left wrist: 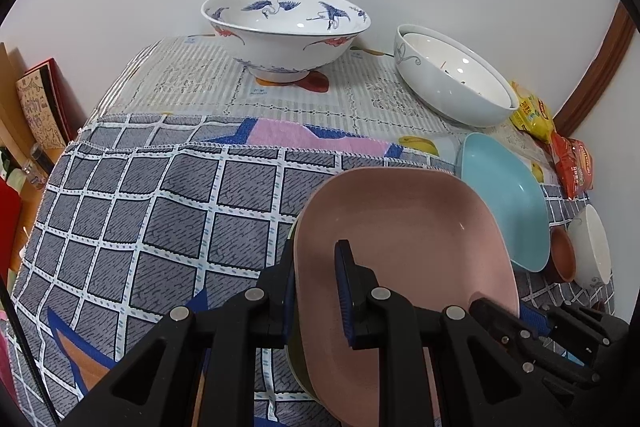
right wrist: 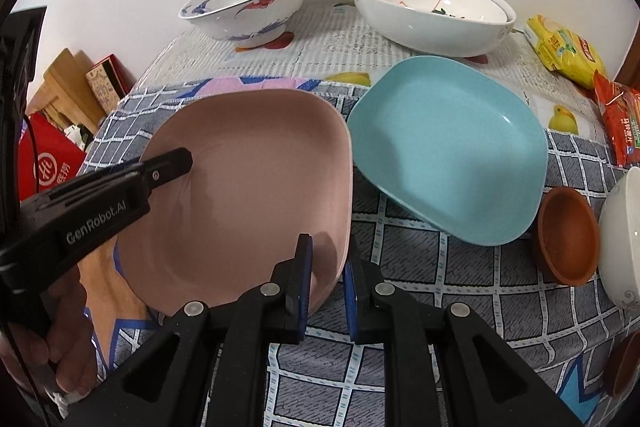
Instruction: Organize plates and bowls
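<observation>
Left gripper (left wrist: 318, 291): comes in low from the left side of the pink plate, fingers pointing forward over the table; its jaws are clenched on the plate's left rim, one blue pad (left wrist: 345, 291) inside the dish and the other under the outer edge. In the right wrist view its upper finger reaches across the plate's left rim.
Right gripper (right wrist: 326, 289): comes in from the near side, fingers pointing toward the wall; its jaws straddle the plate's near right rim, one pad inside and one outside, with a small gap visible beside the outer pad, so I cannot tell whether they are gripping.
Person's hand (right wrist: 68, 339): wrapped around the left gripper's handle at the lower left of the right wrist view.
Pink plate (right wrist: 248, 187): rounded square dish over the grey checked cloth (left wrist: 140, 211), tilted in the left wrist view; a second, darker rim shows beneath it there.
Blue plate (right wrist: 448, 151): same shape, just right of the pink one, one side raised.
Crane-pattern bowl (left wrist: 286, 31): upright at the back near the wall.
White nested bowls (left wrist: 452, 75): back right, tilted.
Small brown bowl (right wrist: 568, 235): right of the blue plate, beside a white bowl (right wrist: 622, 239).
Snack packets (right wrist: 568, 51): yellow and red, at the far right edge.
</observation>
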`<move>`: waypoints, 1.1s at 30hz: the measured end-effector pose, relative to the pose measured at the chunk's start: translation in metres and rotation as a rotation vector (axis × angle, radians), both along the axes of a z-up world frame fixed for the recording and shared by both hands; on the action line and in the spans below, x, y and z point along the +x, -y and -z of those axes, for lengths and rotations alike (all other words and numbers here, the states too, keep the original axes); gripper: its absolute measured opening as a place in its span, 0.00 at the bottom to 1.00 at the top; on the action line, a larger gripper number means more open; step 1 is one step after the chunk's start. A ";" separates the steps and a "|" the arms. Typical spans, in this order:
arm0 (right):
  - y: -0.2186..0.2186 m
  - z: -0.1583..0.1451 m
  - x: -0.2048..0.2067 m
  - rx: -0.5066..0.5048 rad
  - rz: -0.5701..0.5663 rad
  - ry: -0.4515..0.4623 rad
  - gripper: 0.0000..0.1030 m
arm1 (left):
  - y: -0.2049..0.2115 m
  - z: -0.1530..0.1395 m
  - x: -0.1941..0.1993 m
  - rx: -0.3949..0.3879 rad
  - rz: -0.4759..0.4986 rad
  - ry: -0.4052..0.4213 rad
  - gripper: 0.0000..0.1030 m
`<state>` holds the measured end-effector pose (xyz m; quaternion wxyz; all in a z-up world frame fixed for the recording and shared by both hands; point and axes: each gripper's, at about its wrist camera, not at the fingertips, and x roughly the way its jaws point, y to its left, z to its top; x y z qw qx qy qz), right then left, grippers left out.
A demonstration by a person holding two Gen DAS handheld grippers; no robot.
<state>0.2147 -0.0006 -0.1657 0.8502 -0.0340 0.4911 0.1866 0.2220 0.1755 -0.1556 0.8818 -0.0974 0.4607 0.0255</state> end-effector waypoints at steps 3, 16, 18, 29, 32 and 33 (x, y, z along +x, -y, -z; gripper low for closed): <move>0.000 0.001 -0.003 0.001 0.004 0.007 0.16 | 0.002 0.000 -0.001 0.017 0.003 0.004 0.17; -0.003 0.002 -0.012 -0.009 0.015 0.030 0.16 | 0.007 -0.003 -0.008 0.034 0.013 -0.001 0.26; -0.003 0.001 -0.014 -0.014 0.013 0.035 0.16 | 0.007 -0.003 -0.009 0.034 0.011 -0.004 0.26; -0.001 -0.004 -0.020 -0.001 -0.004 0.045 0.19 | 0.008 -0.009 -0.020 0.060 0.010 0.004 0.40; 0.001 -0.007 -0.022 0.004 -0.005 0.051 0.19 | 0.009 -0.013 -0.022 0.063 0.010 0.007 0.40; 0.002 -0.009 -0.023 0.005 -0.005 0.054 0.19 | 0.010 -0.014 -0.022 0.066 0.008 0.007 0.40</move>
